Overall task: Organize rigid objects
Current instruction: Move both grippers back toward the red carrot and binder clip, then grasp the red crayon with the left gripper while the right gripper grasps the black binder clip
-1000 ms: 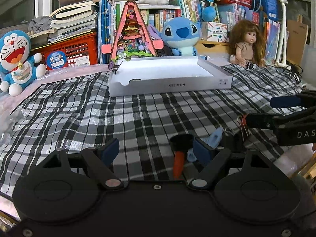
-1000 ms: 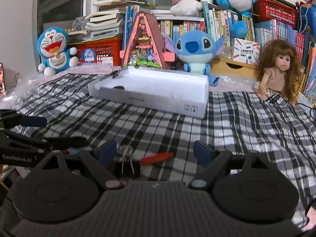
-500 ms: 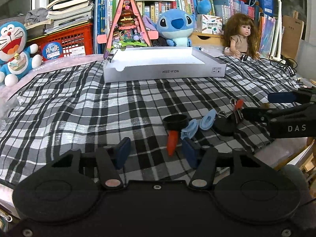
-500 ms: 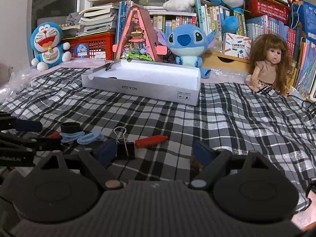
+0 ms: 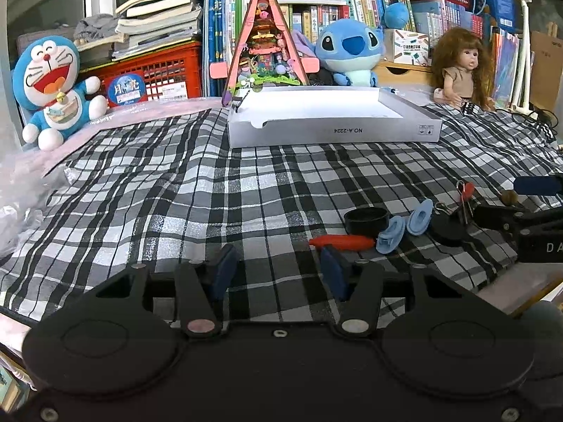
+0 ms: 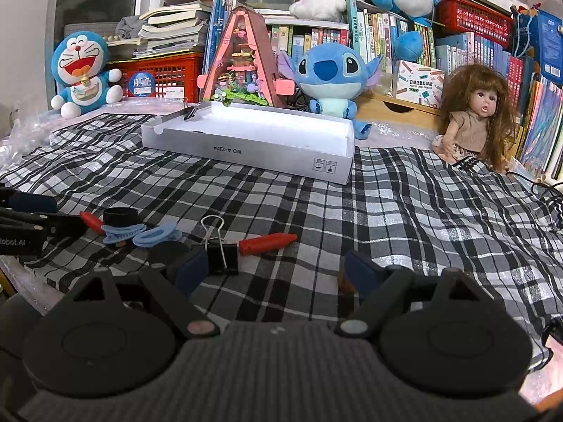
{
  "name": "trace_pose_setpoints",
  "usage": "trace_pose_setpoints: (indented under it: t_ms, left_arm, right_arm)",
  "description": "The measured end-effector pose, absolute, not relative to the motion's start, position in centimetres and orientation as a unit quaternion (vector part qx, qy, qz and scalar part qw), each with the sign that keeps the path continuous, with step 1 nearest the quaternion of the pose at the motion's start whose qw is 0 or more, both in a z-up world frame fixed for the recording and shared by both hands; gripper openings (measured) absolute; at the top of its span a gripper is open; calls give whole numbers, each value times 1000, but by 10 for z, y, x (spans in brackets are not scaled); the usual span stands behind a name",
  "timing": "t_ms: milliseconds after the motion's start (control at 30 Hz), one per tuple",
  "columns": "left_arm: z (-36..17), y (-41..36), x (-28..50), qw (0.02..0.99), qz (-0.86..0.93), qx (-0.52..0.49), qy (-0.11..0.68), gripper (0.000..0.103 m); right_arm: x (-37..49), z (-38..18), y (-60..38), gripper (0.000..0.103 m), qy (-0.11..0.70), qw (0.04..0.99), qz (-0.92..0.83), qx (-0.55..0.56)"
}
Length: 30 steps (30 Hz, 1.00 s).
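Left gripper (image 5: 276, 274): fingers partly apart, having just been closing, with nothing between them and only checked cloth (image 5: 211, 193) below. The red crayon (image 5: 341, 242) lies just beyond the right finger; contact cannot be told.

Right gripper (image 6: 272, 270): fingers wide apart, holding nothing. A black binder clip (image 6: 221, 255) lies just inside the left finger; a second red crayon (image 6: 267, 242) lies just beyond the gap.

Change from a second ago: in the left view the crayon then stood end-on between the wider fingers, under the black ring; it now lies crosswise on the cloth, outside the fingers, which have narrowed. In the right view the clip and crayon have shifted further from the camera.

Surroundings: the black ring (image 5: 366, 219) stands just behind the first crayon, with two blue clips (image 5: 404, 227) to its right and a black disc (image 5: 447, 230) beyond them. The white box (image 5: 334, 126) lies open at the far side, well apart from these items. Plush toys, a doll (image 6: 475, 119), books and a red basket (image 5: 155, 74) line the far edge. Nothing stands between the items and the box.
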<state>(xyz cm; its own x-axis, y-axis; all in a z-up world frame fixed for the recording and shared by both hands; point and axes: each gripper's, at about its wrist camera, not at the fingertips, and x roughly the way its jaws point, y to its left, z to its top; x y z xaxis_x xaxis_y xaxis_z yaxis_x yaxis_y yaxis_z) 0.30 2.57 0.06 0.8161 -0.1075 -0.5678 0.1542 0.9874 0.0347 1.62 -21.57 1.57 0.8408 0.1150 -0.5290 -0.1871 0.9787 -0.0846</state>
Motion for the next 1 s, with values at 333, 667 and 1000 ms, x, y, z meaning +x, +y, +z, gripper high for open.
trace_pose_setpoints:
  t_ms: [333,667,1000]
  left_arm:
    - [-2,0,-2,956,-79,54,279,55]
    - [-5,-10,6,958,-79,47,271,55]
    - [-10,-17,13,959,-86,44,266,54]
  right_arm:
    - [13,10,-199,80,262,958,81,-88]
    - [17,4,-187,76,261,959,80,-71]
    - [18,1,-185,68,265,959,86,-55]
